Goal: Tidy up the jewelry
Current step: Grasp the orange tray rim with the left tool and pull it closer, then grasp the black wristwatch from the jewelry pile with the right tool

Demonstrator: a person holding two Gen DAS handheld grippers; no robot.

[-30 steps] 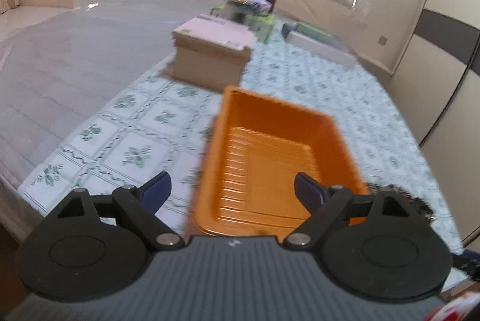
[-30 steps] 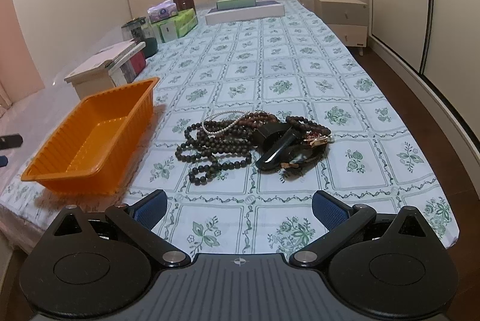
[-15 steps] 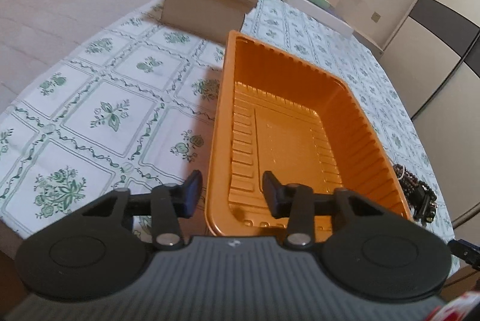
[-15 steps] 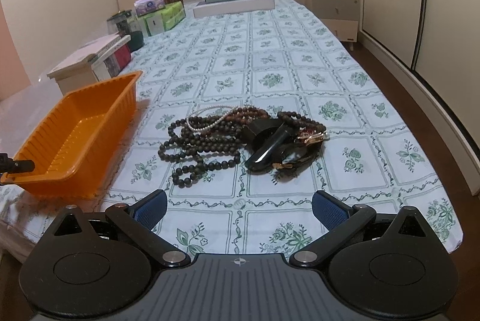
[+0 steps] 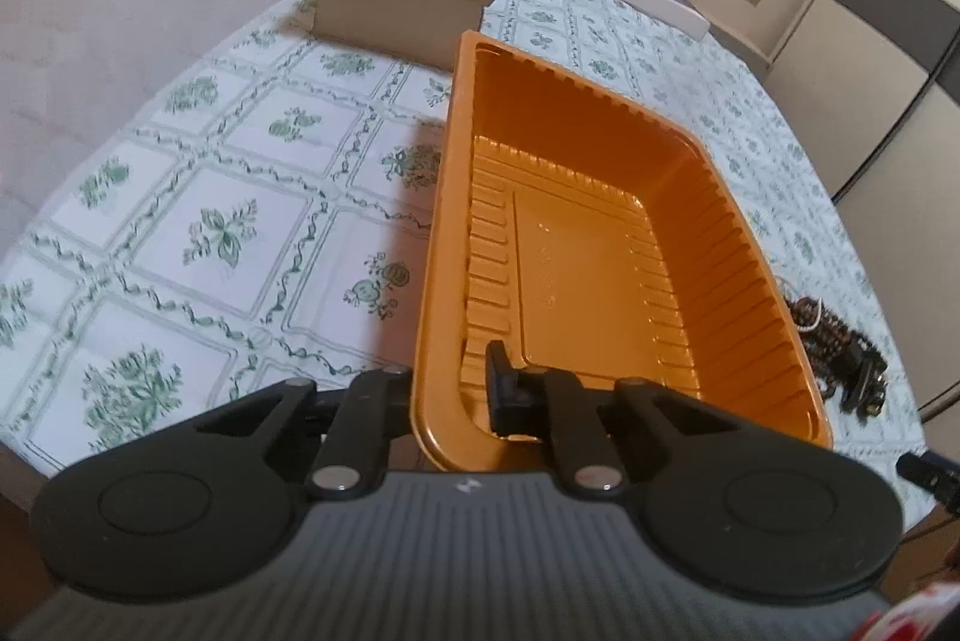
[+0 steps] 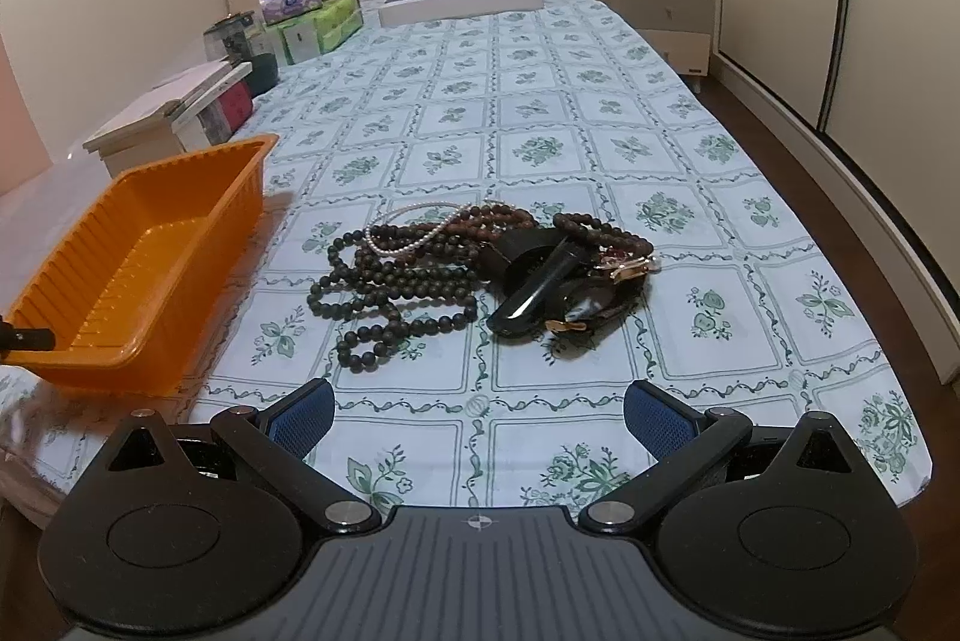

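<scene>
A tangle of dark bead strands, a pearl string and a watch, the jewelry pile (image 6: 480, 275), lies mid-frame in the right wrist view on a green-flowered bedsheet (image 6: 540, 113), loose and untouched. To its left, in the lower left of that frame, stands the empty orange tray (image 6: 144, 245), apart from the pile with a strip of sheet between them.

In the left wrist view the left tool (image 5: 453, 389) has its fingers drawn together over the tray's near corner wall, one finger inside and one outside; it appears clamped on the rim, though the outer finger is partly hidden behind the plastic. The hold likely serves to steady or shift the tray toward the beads, which show only at the right edge of that frame.

The right tool (image 6: 477, 416) hovers at the bottom of its frame with fingers spread wide, gripping nothing, lined up on the pile from the foot of the bed.

Open sheet stretches beyond the pile toward the upper frame. Boxes (image 6: 174, 125) crowd the upper left behind the tray; the bed's edge falls away at right and near the bottom.
</scene>
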